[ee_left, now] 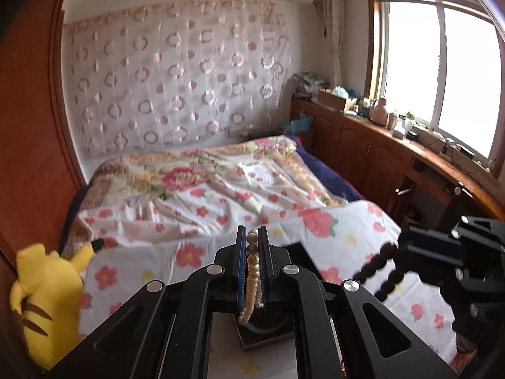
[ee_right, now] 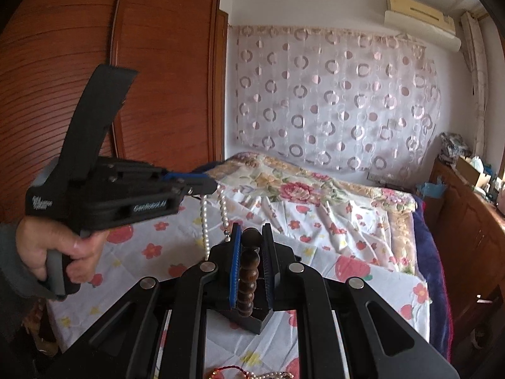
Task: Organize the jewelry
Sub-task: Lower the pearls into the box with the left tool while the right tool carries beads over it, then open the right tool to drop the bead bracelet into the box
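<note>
Left wrist view: left gripper [ee_left: 252, 252] clamped on a pearl necklace [ee_left: 252, 271], strand running lengthwise between the pads, frame centre; black box [ee_left: 268, 331] directly below. Right gripper [ee_left: 419, 249] at right edge grips a dark bead bracelet [ee_left: 378, 271].

Right wrist view: right gripper [ee_right: 251, 252] clenched on the bracelet [ee_right: 247, 271], axis vertical, over the box [ee_right: 252, 317]. Pearls [ee_right: 205, 221] hang upper left from the left gripper [ee_right: 202, 186].

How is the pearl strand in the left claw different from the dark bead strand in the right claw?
The cream pearl necklace has small pale glossy beads; the dark brown wooden bead bracelet has much larger, dark beads. In the right wrist view the pearl necklace hangs in two thin lines from the left claw, while the bracelet shows one thick column in the right claw. Both are clamped above the floral bedsheet.
</note>
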### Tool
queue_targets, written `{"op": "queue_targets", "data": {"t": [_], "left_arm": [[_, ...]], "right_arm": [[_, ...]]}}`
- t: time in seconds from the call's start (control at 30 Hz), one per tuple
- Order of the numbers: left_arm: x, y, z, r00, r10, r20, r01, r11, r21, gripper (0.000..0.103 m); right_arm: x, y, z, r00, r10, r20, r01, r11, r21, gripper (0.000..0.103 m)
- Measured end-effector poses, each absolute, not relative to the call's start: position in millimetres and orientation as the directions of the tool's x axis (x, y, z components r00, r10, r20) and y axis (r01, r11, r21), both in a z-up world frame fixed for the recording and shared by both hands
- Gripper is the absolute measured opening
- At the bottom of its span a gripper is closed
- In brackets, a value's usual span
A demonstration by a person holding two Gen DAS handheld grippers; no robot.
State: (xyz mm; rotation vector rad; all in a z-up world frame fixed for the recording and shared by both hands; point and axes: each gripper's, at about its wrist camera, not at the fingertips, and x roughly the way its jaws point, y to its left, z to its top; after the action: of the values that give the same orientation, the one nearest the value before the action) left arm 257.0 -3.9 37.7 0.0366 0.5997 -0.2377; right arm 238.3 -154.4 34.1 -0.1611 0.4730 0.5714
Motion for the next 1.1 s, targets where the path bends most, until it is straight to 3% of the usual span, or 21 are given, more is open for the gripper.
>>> {"op": "queue_targets", "data": {"t": [0.43, 0.73, 0.83, 0.9, 0.97, 1.1], "left_arm": [[257.4, 5.1, -24.4, 0.74, -0.234, -0.63, 0.237, 0.968, -0.082, 0.007], [249.3, 10.8, -34.4, 0.73, -0.237, -0.641, 0.227, 0.969, -0.1, 0.007], [245.9, 11.5, -33.5, 0.733, -0.242, -0.636, 0.227, 0.968, -0.107, 0.019], [241.3, 12.1, -31.4, 0.74, -0.251, -0.624, 0.232, 0.966, -0.113, 0.035], [234.6, 11.5, -29.2, 0.746, -0.254, -0.616, 0.235, 0.965, -0.112, 0.037], [216.3, 7.6, -30.6, 0.756, -0.247, -0.606, 0.244, 0.966, -0.089, 0.051]], "right_arm": [[285.2, -125.6, -35.7, 0.666, 0.421, -0.616, -0.546, 0.837, -0.018, 0.015], [292.2, -125.8, -49.4, 0.631, 0.439, -0.64, -0.544, 0.838, 0.038, 0.016], [289.8, -128.4, -44.9, 0.63, 0.456, -0.628, -0.55, 0.833, 0.053, 0.016], [286.8, -131.5, -37.6, 0.634, 0.469, -0.615, -0.558, 0.828, 0.057, 0.019], [281.0, -136.1, -31.0, 0.644, 0.475, -0.6, -0.558, 0.828, 0.056, 0.027], [266.0, -154.2, -21.1, 0.647, 0.487, -0.586, -0.552, 0.83, 0.08, 0.028]]}}
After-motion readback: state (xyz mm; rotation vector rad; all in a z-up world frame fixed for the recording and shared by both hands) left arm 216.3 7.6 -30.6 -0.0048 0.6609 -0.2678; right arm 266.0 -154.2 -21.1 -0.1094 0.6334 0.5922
